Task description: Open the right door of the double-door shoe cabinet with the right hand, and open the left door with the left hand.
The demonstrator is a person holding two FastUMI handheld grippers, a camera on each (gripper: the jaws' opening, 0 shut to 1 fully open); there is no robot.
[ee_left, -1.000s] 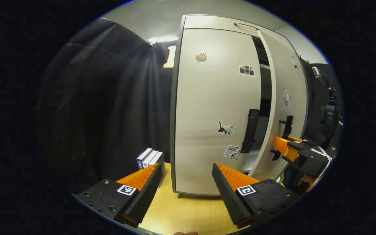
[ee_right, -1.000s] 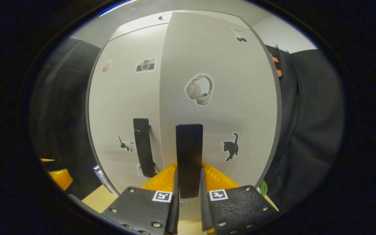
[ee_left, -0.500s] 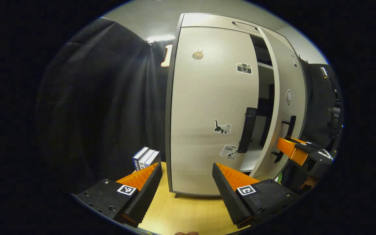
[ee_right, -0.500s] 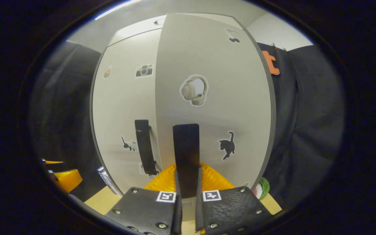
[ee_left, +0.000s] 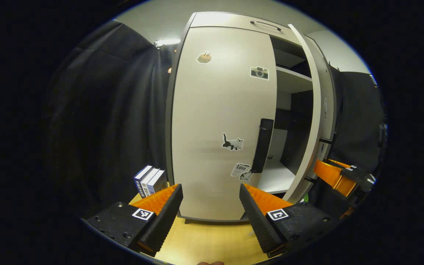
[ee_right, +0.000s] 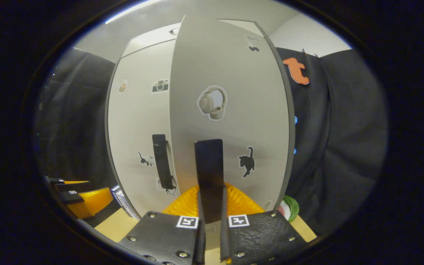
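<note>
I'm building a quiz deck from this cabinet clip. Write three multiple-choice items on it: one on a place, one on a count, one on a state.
1. Where do the books stand?
A. On the cabinet's shelf
B. Left of the cabinet, on the wooden surface
C. On top of the cabinet

2. How many stickers show on the left door in the left gripper view?
A. Two
B. Four
C. Six

3. What state is the right door in?
A. Swung open, its handle gripped
B. Shut flush
C. Taken off

Answers:
1 B: they stand upright beside the cabinet's left side.
2 B: blob, camera, cat and paper stickers.
3 A: shelves show behind it, and the right gripper fingers press its handle.
</note>
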